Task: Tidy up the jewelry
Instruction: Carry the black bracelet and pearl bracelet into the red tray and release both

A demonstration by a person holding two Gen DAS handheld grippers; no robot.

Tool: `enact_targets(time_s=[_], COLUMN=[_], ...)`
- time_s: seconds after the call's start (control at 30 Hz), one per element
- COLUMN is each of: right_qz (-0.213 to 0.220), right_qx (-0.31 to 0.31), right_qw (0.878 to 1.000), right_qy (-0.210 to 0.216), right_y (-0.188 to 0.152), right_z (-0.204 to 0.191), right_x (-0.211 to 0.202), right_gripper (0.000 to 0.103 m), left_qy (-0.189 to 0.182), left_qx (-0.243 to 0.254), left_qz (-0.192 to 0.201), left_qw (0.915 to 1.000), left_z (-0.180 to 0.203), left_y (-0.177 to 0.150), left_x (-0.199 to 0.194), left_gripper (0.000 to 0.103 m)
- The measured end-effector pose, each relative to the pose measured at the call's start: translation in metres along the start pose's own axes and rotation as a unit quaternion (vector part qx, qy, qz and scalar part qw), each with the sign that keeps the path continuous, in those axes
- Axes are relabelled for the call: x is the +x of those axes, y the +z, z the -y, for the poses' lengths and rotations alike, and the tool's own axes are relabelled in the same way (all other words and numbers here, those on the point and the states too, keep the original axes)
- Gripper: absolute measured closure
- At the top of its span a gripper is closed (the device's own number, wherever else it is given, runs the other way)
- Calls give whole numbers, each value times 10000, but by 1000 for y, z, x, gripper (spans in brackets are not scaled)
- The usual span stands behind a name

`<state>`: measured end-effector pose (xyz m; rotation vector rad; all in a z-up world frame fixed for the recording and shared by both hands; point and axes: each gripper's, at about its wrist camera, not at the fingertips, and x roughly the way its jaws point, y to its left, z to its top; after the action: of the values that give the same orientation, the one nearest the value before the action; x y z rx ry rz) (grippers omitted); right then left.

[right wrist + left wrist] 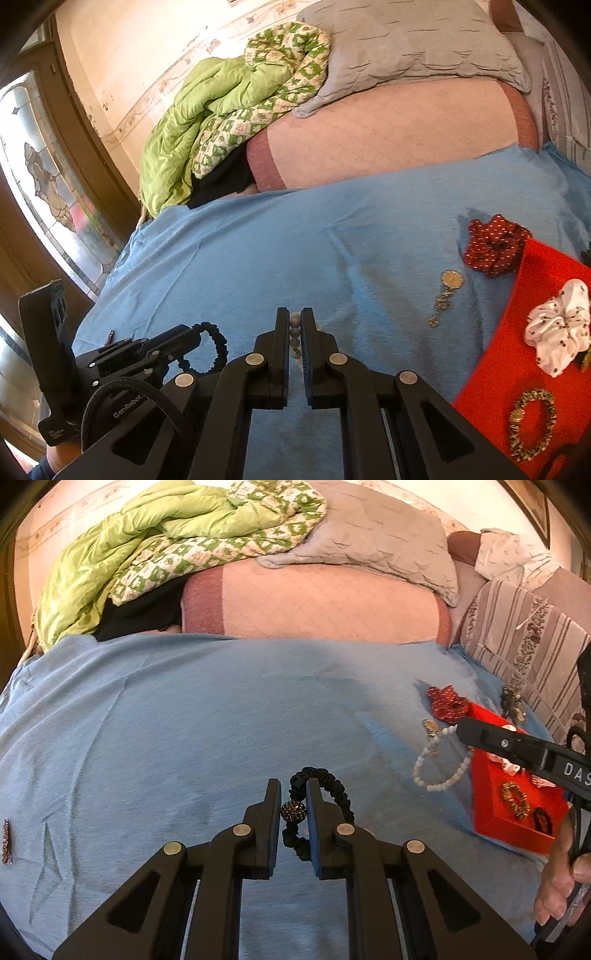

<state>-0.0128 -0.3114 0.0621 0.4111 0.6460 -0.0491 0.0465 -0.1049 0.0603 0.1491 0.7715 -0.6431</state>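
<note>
Black scrunchie (320, 797) in left tongs (293, 794), white scrunchie (559, 328) right view only

Black grippers (293, 805), round silver screws, white "DAS" lettering, black cable.

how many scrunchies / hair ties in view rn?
5: black one in the left hand-held gripper; red dotted on the sheet; white, leopard and a dark one in the red tray. Others may be hidden.
</note>
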Motion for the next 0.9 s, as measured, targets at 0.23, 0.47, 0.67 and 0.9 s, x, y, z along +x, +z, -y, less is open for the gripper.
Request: enact_targets(time_s=[0.23, 0.47, 0.67, 0.9], right_qz=[145, 399, 421, 324], right_qx=[116, 516, 1067, 1550], right_qw=[9997, 9970, 9912, 9829], right_qy=[-134, -423, -664, -942], right_y=[0, 4, 0, -7], right_z=[23, 75, 121, 157], right_x=[-29, -72, -105, -124], right_gripper=[97, 97, 97, 97], left_qy=[-491, -1079, -1453, -1645], left_qx=[41, 327, 669, 876], left_qz=[43, -37, -231, -484], left_qw=[9988, 9936, 9869, 9813], left_z=[41, 114, 179, 231], left_y=[3, 1, -9, -15], left_x=[-3, 4, 17, 39], left_gripper=[90, 90, 90, 90])
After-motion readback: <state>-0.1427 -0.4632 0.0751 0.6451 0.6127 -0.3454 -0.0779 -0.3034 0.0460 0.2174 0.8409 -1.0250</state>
